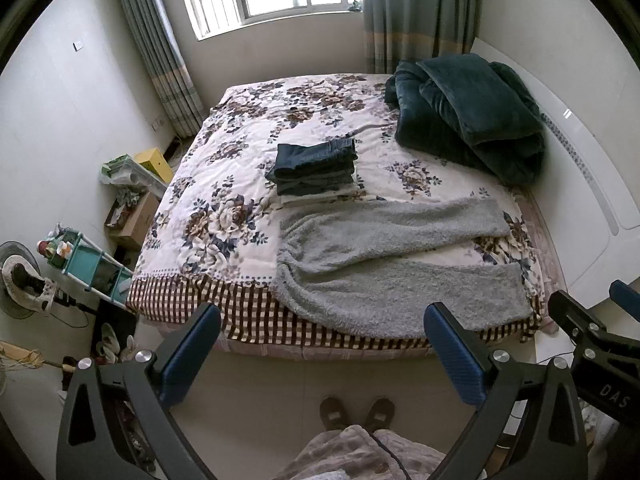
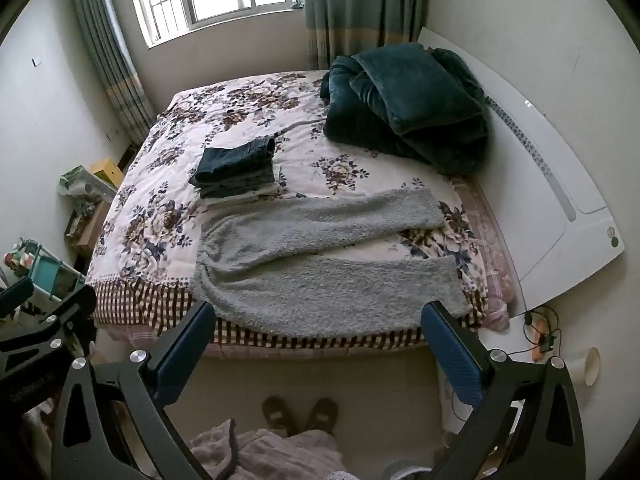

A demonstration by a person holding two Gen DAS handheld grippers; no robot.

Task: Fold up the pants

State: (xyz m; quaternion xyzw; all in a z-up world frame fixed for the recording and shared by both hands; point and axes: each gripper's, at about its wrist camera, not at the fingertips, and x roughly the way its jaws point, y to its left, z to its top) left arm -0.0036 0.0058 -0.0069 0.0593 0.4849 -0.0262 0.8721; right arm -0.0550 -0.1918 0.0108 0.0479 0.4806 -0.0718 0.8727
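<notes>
We see the grey fleece pants (image 1: 384, 264) spread flat on the near side of the bed (image 1: 224, 184), waist toward the left and the two legs splayed apart toward the white headboard (image 1: 592, 208), with a stack of folded dark clothes (image 1: 316, 168) just beyond them and a dark green blanket (image 1: 472, 120) heaped near the far corner. Our left gripper (image 1: 322, 354) and right gripper (image 2: 316, 354) both hang above the floor short of the bed's edge, fingers spread wide and nothing between them. Below them we see a person's two slippered feet (image 1: 352, 412) on the floor.
</notes>
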